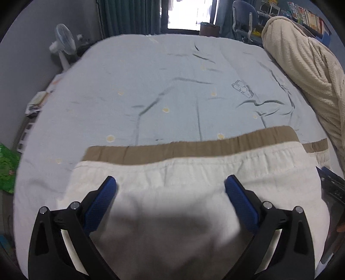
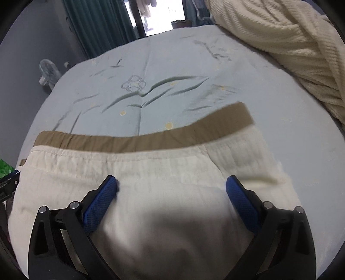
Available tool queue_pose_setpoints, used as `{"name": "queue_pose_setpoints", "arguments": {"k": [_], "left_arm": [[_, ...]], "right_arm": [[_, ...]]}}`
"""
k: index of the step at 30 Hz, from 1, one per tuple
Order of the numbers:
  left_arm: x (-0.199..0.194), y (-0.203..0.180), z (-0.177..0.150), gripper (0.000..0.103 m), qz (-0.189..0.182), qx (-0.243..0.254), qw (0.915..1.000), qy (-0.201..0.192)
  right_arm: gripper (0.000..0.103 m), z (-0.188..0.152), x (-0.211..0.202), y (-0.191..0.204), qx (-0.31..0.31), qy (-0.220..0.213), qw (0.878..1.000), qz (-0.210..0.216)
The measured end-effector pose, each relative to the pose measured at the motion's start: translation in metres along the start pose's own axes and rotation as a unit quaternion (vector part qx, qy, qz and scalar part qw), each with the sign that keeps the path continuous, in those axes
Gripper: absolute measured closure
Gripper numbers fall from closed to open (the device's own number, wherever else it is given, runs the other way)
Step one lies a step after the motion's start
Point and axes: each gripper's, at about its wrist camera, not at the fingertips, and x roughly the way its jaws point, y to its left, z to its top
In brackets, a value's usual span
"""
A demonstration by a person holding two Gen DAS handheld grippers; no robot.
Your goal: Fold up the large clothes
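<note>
A cream-white garment [image 1: 183,189] lies folded over a tan garment [image 1: 172,148] on the pale blue bed sheet [image 1: 161,86], at the near edge. Only a tan strip shows past the cream edge. My left gripper [image 1: 170,185] is open and empty just above the cream cloth. In the right wrist view the same cream garment [image 2: 161,178] and tan strip [image 2: 151,142] lie on the sheet [image 2: 172,75]. My right gripper [image 2: 171,185] is open and empty above the cream cloth. Part of the left gripper [image 2: 8,183] shows at the left edge.
A cream knitted blanket [image 1: 301,64] is heaped along the right side of the bed, also in the right wrist view [image 2: 291,43]. A white fan [image 1: 62,43] stands by the far left corner. Green curtains, a window and a blue chair [image 1: 243,15] lie beyond the bed.
</note>
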Motion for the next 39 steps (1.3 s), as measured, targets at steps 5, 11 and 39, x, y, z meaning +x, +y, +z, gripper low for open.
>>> {"name": "queue_pose_setpoints", "arguments": {"k": [5, 11, 39], "left_arm": [[-0.077, -0.006, -0.038, 0.006, -0.014, 0.042, 0.9971, -0.061], [-0.094, -0.006, -0.108, 0.006, -0.029, 0.051, 0.998, -0.022], [-0.134, 0.05, -0.143, 0.006, 0.006, 0.049, 0.9967, -0.063]], "right_arm": [[0.007, -0.034, -0.072, 0.018, -0.088, -0.059, 0.994, 0.037], [0.007, -0.089, -0.105, 0.033, -0.16, -0.074, 0.983, 0.06], [0.007, -0.078, -0.125, -0.035, -0.114, -0.053, 0.991, 0.047]]}}
